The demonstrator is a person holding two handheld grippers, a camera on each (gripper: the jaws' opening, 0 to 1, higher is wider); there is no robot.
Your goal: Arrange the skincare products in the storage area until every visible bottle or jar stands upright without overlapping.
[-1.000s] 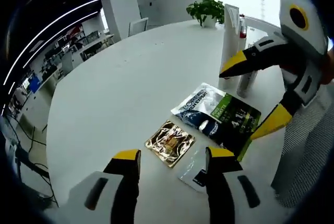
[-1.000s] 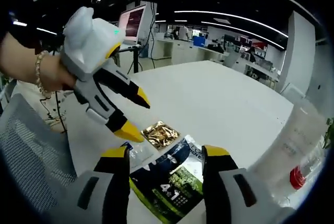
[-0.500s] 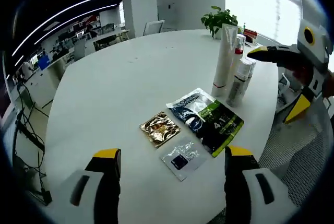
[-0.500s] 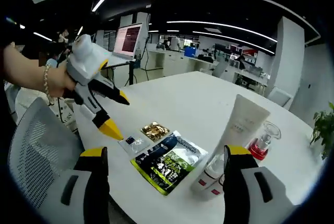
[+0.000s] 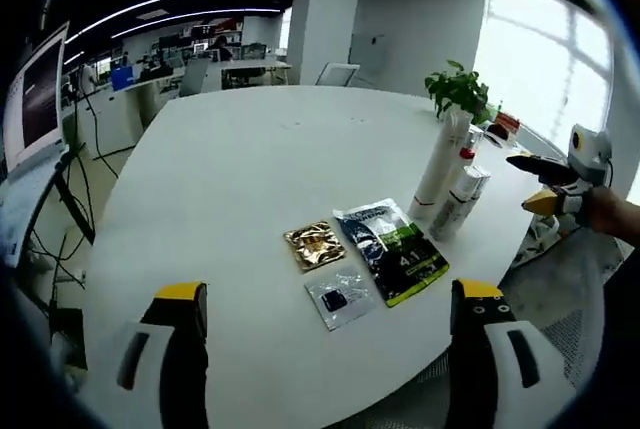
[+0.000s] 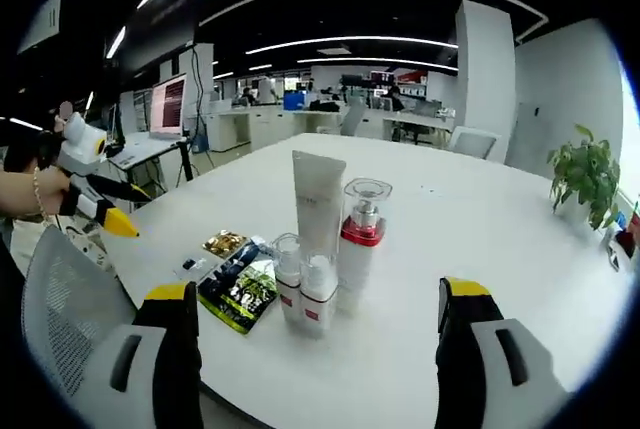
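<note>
Skincare bottles upright on table; left gripper and right gripper wide apart, empty.

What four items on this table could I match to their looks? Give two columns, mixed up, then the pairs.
Items:
1. tall tube
2. bottle with clear cap
3. gold sachet
4. large sachet

Looks:
A. flat on the table, shiny and crinkled
B. upright, plain white, tallest of the cluster
C. flat, dark blue with a green panel
D. upright, red collar under its cap

Pairs: 1-B, 2-D, 3-A, 4-C
</note>
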